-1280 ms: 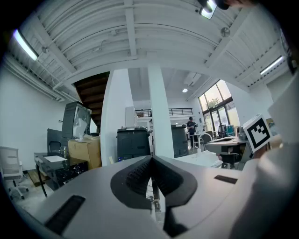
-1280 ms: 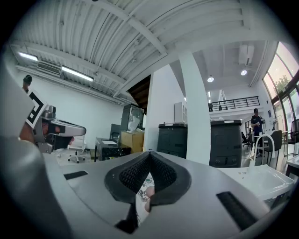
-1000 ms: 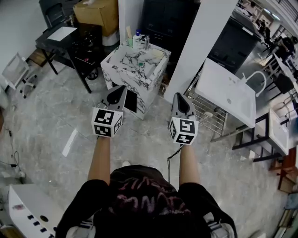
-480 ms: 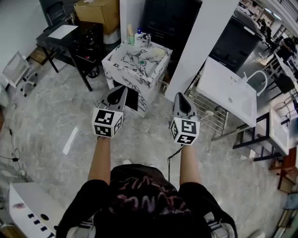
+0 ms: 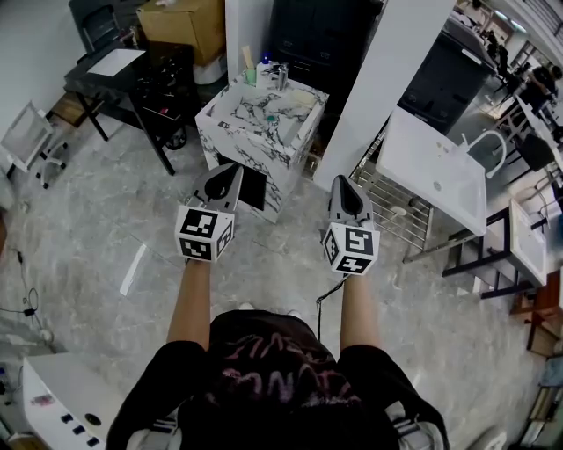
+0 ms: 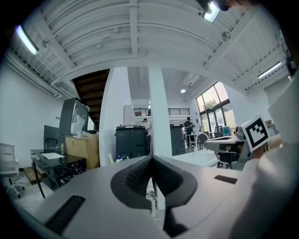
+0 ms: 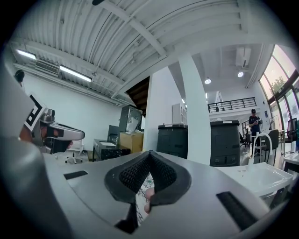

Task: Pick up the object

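A marble-patterned cabinet (image 5: 251, 141) stands ahead of me on the floor. On its top are a few small bottles (image 5: 266, 73), a pale flat item (image 5: 299, 99) and a small green thing (image 5: 273, 119). My left gripper (image 5: 226, 170) (image 6: 150, 158) is held level short of the cabinet's near corner, its jaws shut and empty. My right gripper (image 5: 341, 181) (image 7: 149, 153) is beside it to the right, also shut with nothing between its pads. Through its lower gap a strip of the marble top and something pinkish show.
A white pillar (image 5: 387, 79) rises right of the cabinet, with a white sink (image 5: 431, 171) on a metal rack beyond. A black desk (image 5: 114, 70) and a cardboard box (image 5: 180, 22) stand at the back left. A white unit (image 5: 62, 404) sits at bottom left.
The cabinet has slid slightly lower and right in the head view as I came a little closer. Both grippers stay shut and side by side.
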`<state>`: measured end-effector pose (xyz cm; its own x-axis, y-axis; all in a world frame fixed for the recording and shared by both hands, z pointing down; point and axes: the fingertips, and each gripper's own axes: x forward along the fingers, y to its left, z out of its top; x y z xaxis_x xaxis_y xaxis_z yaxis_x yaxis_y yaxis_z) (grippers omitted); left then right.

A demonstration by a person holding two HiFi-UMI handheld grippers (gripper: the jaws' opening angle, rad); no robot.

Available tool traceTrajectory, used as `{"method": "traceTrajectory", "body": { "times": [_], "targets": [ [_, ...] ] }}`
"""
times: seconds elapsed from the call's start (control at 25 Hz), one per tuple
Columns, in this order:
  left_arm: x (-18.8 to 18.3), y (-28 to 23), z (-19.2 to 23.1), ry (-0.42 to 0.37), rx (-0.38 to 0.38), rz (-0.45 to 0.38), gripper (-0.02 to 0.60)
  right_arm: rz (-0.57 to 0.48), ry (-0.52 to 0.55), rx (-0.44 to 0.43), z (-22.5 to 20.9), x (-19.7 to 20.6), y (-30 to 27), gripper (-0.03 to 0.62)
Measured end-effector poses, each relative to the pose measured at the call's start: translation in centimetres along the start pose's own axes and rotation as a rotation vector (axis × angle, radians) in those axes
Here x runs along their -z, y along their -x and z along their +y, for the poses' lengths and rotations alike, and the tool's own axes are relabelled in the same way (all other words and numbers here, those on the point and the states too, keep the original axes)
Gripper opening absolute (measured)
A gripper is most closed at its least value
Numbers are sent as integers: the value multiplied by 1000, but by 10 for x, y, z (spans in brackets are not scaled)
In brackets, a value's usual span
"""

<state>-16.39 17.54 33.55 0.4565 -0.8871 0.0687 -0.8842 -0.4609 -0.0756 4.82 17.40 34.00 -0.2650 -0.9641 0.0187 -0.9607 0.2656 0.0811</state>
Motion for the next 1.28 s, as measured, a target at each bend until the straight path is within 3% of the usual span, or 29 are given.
{"method": "traceTrajectory", "body": {
  "times": [0.64,1.28],
  "targets": [
    [16,-21,30,1,51,8,15,4,-14,43,13,10,-30,15],
    [48,-139,80,-1,47,74,15,33,-38,30,-29,45,-159,15]
  ]
}}
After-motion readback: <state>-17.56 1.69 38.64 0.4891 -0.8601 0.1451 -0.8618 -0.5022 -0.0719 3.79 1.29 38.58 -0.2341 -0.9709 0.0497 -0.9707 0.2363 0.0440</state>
